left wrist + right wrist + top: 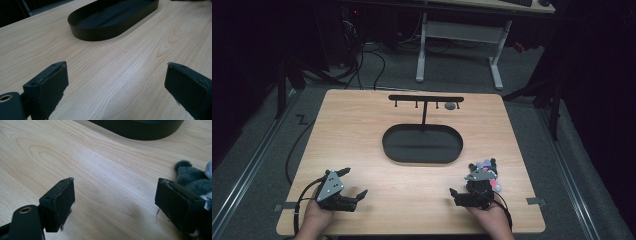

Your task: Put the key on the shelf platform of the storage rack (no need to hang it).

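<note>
Both tools sit wide open and empty at the frame's bottom: the right tool (460, 186) beside the plush toys (487, 169), ready to grab; the left tool (353, 182) idle.

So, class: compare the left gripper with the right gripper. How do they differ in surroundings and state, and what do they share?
The left gripper has only bare table around it; the right gripper sits right beside a heap of small plush toys. In the gripper views, the left gripper's pads look clean, while the right gripper's pads carry fluff. Shared: both are open, hold nothing, and are held low near the table's near edge.
</note>
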Tool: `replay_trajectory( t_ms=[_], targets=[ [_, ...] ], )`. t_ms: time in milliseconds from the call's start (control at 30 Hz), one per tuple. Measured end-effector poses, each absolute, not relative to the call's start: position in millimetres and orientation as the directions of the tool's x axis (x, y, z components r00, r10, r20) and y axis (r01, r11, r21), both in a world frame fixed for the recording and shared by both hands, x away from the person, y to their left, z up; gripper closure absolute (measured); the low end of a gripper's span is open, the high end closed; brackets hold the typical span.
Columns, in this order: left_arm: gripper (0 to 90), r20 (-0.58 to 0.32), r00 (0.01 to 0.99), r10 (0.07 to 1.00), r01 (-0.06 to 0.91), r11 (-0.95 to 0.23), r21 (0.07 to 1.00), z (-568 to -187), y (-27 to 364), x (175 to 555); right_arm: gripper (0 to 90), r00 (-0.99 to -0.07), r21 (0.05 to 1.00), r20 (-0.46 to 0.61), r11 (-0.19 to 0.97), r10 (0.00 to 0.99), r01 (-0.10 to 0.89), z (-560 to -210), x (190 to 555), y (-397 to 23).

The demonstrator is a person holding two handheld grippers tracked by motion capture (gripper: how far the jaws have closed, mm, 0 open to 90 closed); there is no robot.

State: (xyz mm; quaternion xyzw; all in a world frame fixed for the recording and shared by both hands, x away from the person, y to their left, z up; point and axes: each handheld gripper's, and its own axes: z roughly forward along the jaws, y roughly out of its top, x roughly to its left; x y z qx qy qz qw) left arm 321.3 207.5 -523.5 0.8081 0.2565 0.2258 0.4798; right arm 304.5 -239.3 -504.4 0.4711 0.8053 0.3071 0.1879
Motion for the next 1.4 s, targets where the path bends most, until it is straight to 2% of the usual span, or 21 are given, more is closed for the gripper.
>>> replay_trajectory(
  t_ms=[300, 500, 933, 1133, 1400],
  targets=[
    [5.6, 0.122, 0.775, 0.62, 0.19, -0.413, 0.89, -522.8, 208.1, 318.0, 16.8, -0.494, 0.663, -0.012, 0.377, 0.869, 0.647, -507.0, 303.2, -228.2],
    [5.2, 0.121, 0.773, 0.623, 0.196, -0.414, 0.889, -522.9, 211.5, 314.9, 16.8, -0.509, 0.562, 0.015, 0.414, 0.861, 0.716, -504.3, 306.1, -222.9],
    [4.6, 0.103, 0.758, 0.644, 0.221, -0.402, 0.888, -524.5, 228.5, 306.1, 18.9, -0.545, 0.427, -0.016, 0.499, 0.838, 0.754, -498.7, 316.2, -213.2],
    [4.6, 0.106, 0.77, 0.629, 0.212, -0.41, 0.887, -524.1, 225.4, 306.8, 18.0, -0.523, 0.354, -0.007, 0.491, 0.852, 0.796, -489.1, 324.8, -215.1],
    [4.8, 0.114, 0.785, 0.609, 0.2, -0.423, 0.884, -524.5, 215.2, 313.9, 17.6, -0.527, 0.302, -0.001, 0.503, 0.85, 0.81, -480.7, 329.7, -214.9]
  ],
)
